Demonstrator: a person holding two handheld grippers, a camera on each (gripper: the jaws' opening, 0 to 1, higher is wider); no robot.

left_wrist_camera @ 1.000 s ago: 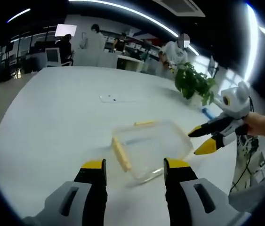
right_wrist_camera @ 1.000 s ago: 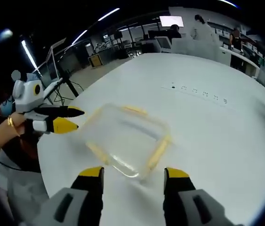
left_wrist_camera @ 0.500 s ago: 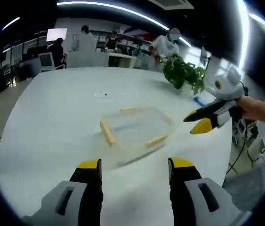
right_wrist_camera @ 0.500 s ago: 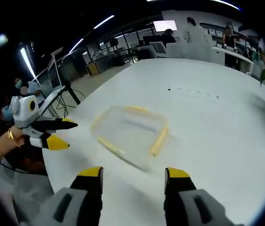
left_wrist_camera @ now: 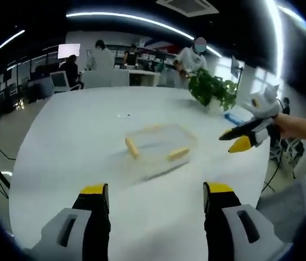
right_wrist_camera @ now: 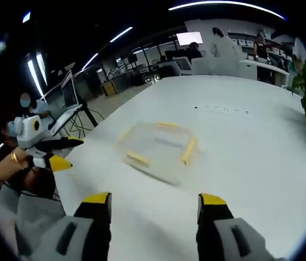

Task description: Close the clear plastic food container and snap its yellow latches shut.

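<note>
1. We see the clear container [left_wrist_camera: 159, 145] lying on the white table [left_wrist_camera: 71, 147], yellow latches [left_wrist_camera: 131, 147] along its edges.
2. Our left gripper [left_wrist_camera: 156, 191] hangs released, well short of the container.
3. Our right gripper [right_wrist_camera: 154, 201] does likewise, jaws parted.

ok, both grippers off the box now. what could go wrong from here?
The clear container sits alone on the smooth white table, with the left gripper and right gripper both open and clear of it. A one-sided press could slide it. Blur hides whether the yellow latches are snapped, so one may be unseated.
</note>
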